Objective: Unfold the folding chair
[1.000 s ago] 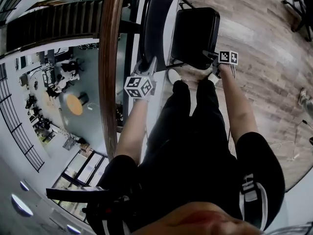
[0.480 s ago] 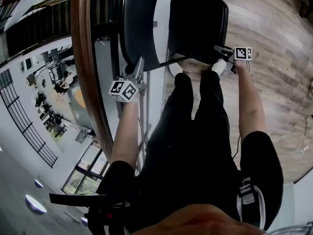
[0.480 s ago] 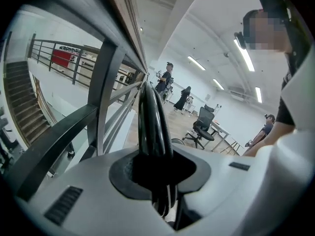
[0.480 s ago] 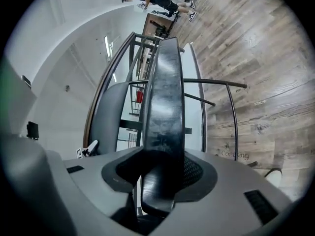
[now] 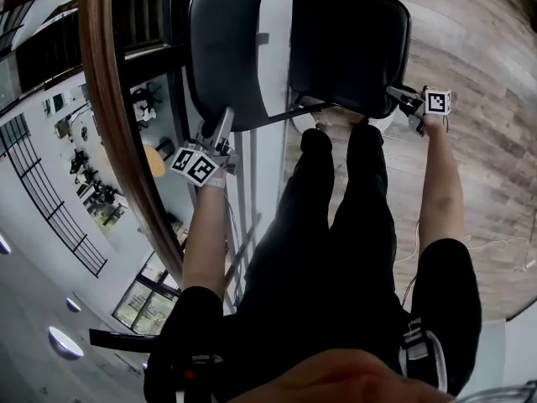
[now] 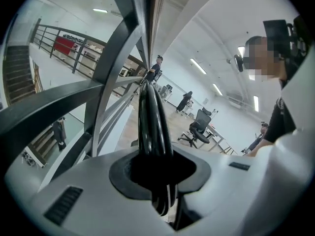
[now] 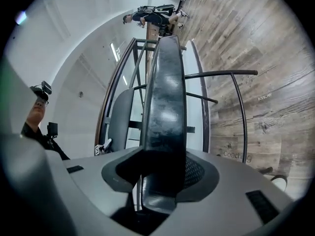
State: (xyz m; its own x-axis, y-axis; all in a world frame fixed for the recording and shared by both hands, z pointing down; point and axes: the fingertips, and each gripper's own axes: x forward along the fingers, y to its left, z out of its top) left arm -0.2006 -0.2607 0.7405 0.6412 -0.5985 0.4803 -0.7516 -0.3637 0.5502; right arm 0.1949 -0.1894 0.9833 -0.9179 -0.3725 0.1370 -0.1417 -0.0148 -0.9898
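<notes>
Looking down from my head, the chair stands just past my feet, side-on to me and close beside the handrail. Its backrest is toward the rail and its seat lies out over the wooden floor. It looks to me partly opened but not yet settled. My left gripper is at the lower edge of the backrest and my right gripper at the near corner of the seat. In the left gripper view the jaws are closed down narrow on a thin, glossy black edge of the backrest, which runs straight up between them. In the right gripper view the jaws stand wider, clamped on the thick padded rim of the seat. What worries me is that glossy edge. If I push the two halves apart unevenly, it could slide out of the left jaws and the frame would swing toward the rail. The feet might also skate on the smooth boards, and my shoes are near enough to be caught.
</notes>
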